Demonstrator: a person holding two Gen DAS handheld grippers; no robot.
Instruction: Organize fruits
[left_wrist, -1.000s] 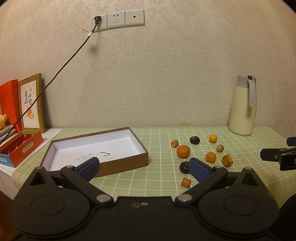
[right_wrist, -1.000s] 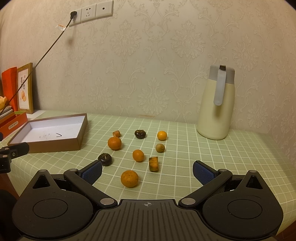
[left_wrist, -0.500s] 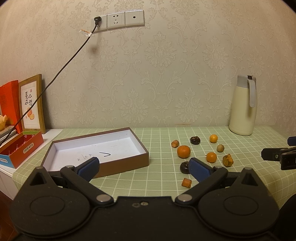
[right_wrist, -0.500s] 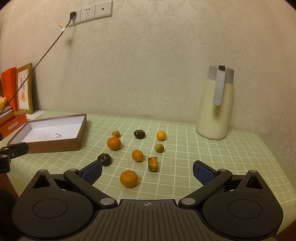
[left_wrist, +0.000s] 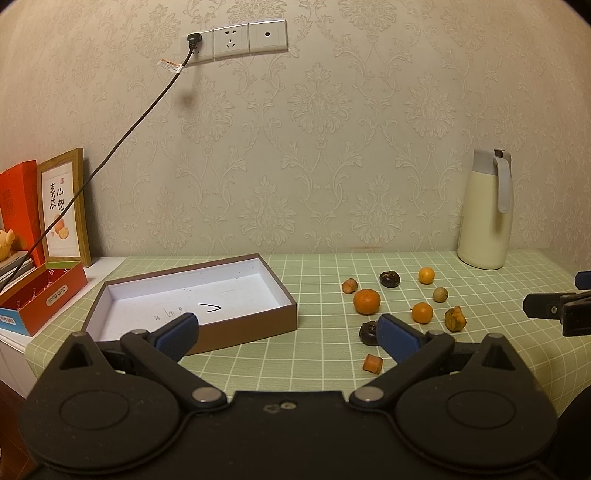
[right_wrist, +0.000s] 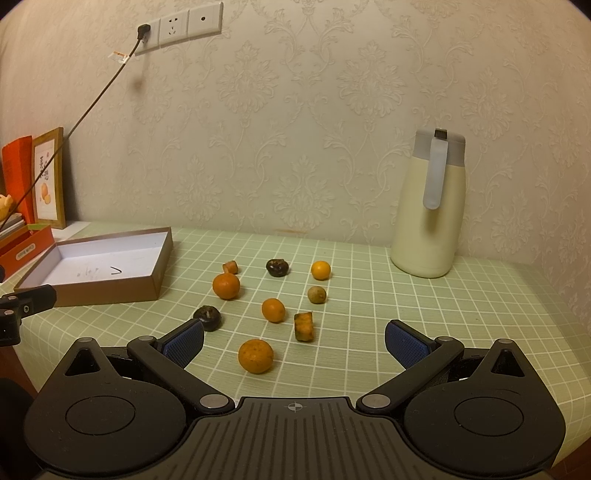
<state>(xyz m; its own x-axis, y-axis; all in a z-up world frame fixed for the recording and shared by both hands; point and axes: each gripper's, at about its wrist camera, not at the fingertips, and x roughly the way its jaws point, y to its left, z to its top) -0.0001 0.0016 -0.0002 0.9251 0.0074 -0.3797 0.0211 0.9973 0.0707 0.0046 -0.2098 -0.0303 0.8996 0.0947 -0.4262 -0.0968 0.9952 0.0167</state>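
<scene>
Several small fruits lie scattered on the green checked tablecloth: oranges (right_wrist: 255, 356) (right_wrist: 226, 285) (right_wrist: 273, 310), dark fruits (right_wrist: 208, 318) (right_wrist: 277, 267), a pale round one (right_wrist: 317, 294) and a brown chunk (right_wrist: 303, 326). An empty brown box (left_wrist: 192, 299) with a white inside lies to their left; it also shows in the right wrist view (right_wrist: 99, 266). My left gripper (left_wrist: 286, 332) is open and empty, low over the front edge beside the box. My right gripper (right_wrist: 294, 341) is open and empty, just short of the nearest orange.
A cream thermos jug (right_wrist: 428, 206) stands at the back right by the wall. A red box (left_wrist: 40, 295), a framed picture (left_wrist: 64, 208) and a hanging cable (left_wrist: 122, 140) are at the far left. The wall runs close behind the table.
Both grippers have drifted slightly; the fruits sit a touch lower and nearer in the right wrist view. Nothing was taken hold of or moved.
</scene>
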